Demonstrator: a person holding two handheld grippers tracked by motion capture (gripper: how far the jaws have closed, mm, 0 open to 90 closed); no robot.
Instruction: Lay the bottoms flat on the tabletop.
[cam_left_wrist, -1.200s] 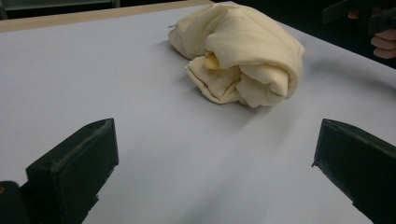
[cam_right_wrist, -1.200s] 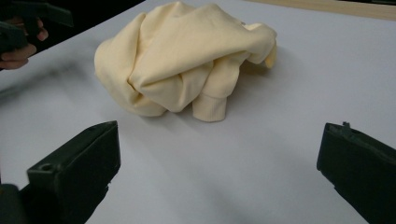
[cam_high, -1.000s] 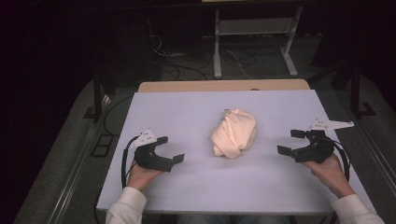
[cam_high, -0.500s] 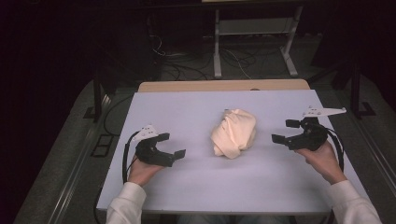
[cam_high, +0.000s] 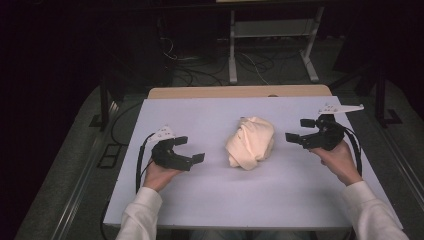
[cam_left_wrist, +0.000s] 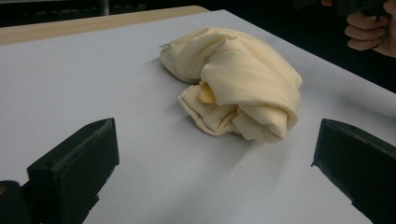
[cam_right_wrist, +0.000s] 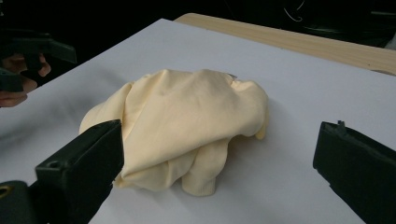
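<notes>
Both tools, the left tool (cam_high: 189, 150) and right tool (cam_high: 302, 131), are hanging wide open and empty beside the crumpled cloth (cam_high: 250, 142) mid-table (cam_high: 210, 200), and a shallow pinch is risking catching only one loose fold.

So the bench (cam_high: 210, 200) has a pale lavender-white top with a strip of light wood showing along the far edge. Lying on it, roughly in the middle, is a crumpled cream-yellow cloth (cam_high: 250, 142), bunched into a loose lump with folds tucked under itself.
</notes>
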